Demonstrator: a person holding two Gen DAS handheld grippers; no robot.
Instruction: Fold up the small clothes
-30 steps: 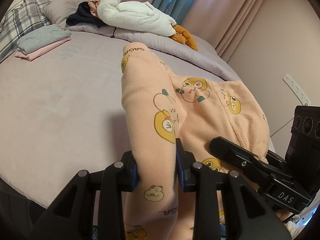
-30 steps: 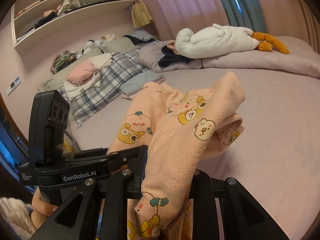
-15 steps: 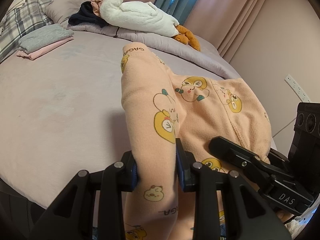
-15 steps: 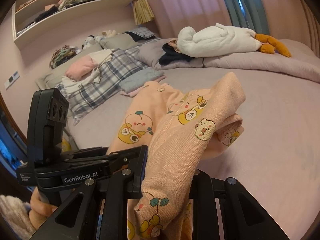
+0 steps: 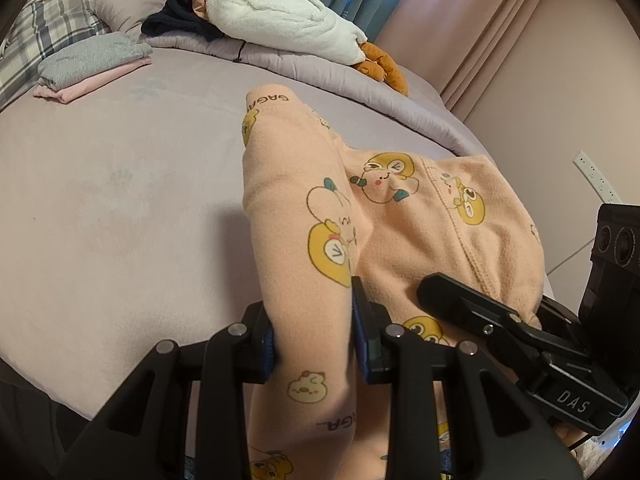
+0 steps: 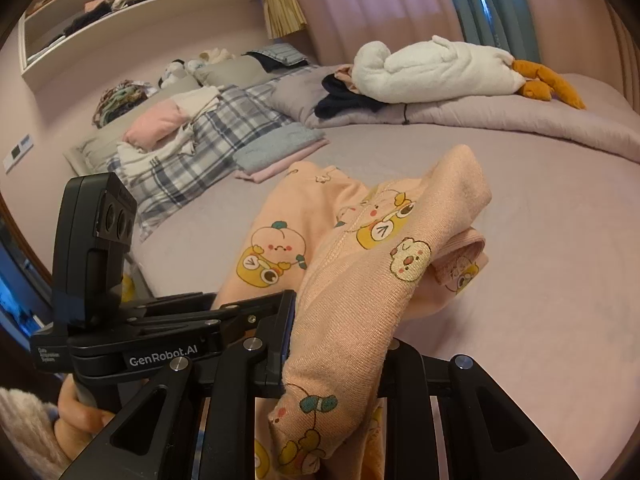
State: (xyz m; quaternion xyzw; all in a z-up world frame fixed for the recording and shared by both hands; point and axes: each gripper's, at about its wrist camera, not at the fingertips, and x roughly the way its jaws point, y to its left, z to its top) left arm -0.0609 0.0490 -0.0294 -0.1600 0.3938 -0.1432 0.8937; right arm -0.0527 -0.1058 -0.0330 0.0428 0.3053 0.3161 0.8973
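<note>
Holding: the left gripper (image 5: 312, 344) was closed on a thick fold of the peach garment (image 5: 400, 220), its blue pads pressed into the cloth on both sides.
Right side: the right gripper (image 6: 340, 344) was also clamped on a bunched edge of the same garment, and the free end hung down below its fingers.
Neighbour tool: in each wrist view the other gripper was just beside, so both grips sat close together on the near part of the cloth.
Place of the garment: it was partly lifted near the near edge of the bed (image 5: 100, 200); its far part with the cartoon prints draped down and seemed to rest on the lilac cover.
Handling: I judged it light, soft and fleecy, not slippery; it would sag and crease wherever it was not supported.
Where to take hold: the edges or the seam line seemed best, with the two grips further apart, so the cloth could be stretched flat.
Middle distance: a folded grey and pink stack (image 5: 92, 68) lay well apart from the garment.
Far end: a white plush toy (image 5: 280, 20) lay on the rolled duvet, before the curtains (image 5: 420, 8).
</note>
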